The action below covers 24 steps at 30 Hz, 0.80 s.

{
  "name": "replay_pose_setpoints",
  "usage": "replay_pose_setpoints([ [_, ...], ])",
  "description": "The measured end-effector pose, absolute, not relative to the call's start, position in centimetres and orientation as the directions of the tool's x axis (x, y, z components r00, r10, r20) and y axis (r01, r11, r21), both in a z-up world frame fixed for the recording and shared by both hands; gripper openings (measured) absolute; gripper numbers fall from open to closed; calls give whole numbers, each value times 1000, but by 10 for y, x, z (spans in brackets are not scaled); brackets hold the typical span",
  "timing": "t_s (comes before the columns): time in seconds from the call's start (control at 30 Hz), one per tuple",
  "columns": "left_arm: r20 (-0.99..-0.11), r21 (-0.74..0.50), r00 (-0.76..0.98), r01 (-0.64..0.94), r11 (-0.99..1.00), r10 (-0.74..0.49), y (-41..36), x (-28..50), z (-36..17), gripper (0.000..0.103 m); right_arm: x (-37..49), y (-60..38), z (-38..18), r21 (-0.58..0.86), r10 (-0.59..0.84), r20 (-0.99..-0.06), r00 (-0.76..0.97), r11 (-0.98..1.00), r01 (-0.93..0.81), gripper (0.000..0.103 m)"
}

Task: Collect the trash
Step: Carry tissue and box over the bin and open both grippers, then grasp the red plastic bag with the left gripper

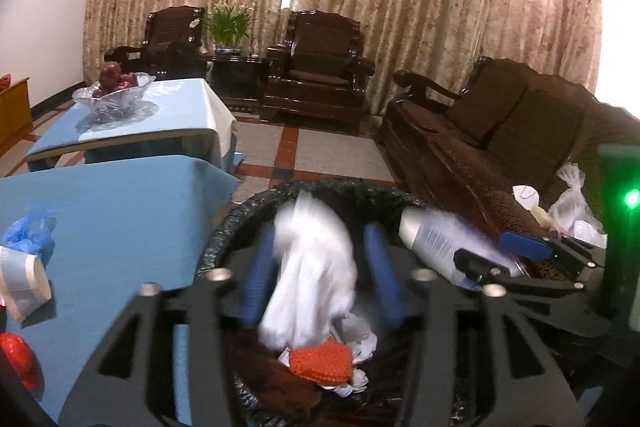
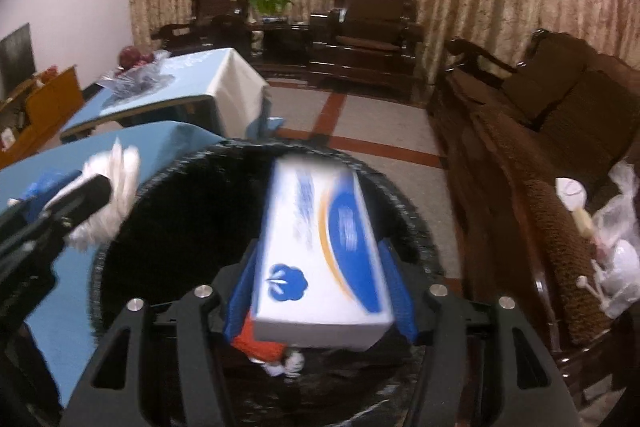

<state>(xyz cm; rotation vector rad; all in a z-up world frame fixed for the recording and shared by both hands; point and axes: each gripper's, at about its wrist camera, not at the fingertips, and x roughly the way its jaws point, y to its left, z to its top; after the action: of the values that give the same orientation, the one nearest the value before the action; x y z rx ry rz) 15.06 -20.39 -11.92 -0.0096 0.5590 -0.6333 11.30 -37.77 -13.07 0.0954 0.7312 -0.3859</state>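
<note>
Left wrist view: left gripper [image 1: 320,267] sits over the bin [image 1: 224,227], jaws wide apart, a blurred white bag [image 1: 312,267] between them; cannot tell if the fingers touch it. Orange wrapper [image 1: 320,361] and white scraps lie inside the bin. Right gripper [image 1: 516,251] at the bin's right rim carries a tissue pack [image 1: 436,239]. Blue table [image 1: 112,211] left of the bin, sofa [image 1: 500,147] right of it.

Right wrist view: right gripper [image 2: 320,287] over the bin [image 2: 120,227], jaws clamped on the tissue pack [image 2: 320,247]. Left gripper [image 2: 76,195] with the white bag [image 2: 108,195] at the bin's left rim. More bags [image 2: 616,251] on the sofa [image 2: 560,131].
</note>
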Motion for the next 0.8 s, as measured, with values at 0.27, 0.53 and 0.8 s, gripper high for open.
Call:
replay_pose_setpoints([
  [0.27, -473, -148, 712, 516, 844, -519, -174, 149, -109, 76, 104, -369, -125, -18, -307, -632, 712, 924, 382, 95],
  [0.53, -456, -90, 809, 372, 924, -371, -91, 136, -96, 79, 108, -319, -114, 51, -201, -596, 777, 957, 286, 96],
  [0.8, -478, 6, 863, 193, 981, -167, 4, 115, -98, 79, 125, -245, -110, 102, -45, -575, 817, 987, 126, 96],
])
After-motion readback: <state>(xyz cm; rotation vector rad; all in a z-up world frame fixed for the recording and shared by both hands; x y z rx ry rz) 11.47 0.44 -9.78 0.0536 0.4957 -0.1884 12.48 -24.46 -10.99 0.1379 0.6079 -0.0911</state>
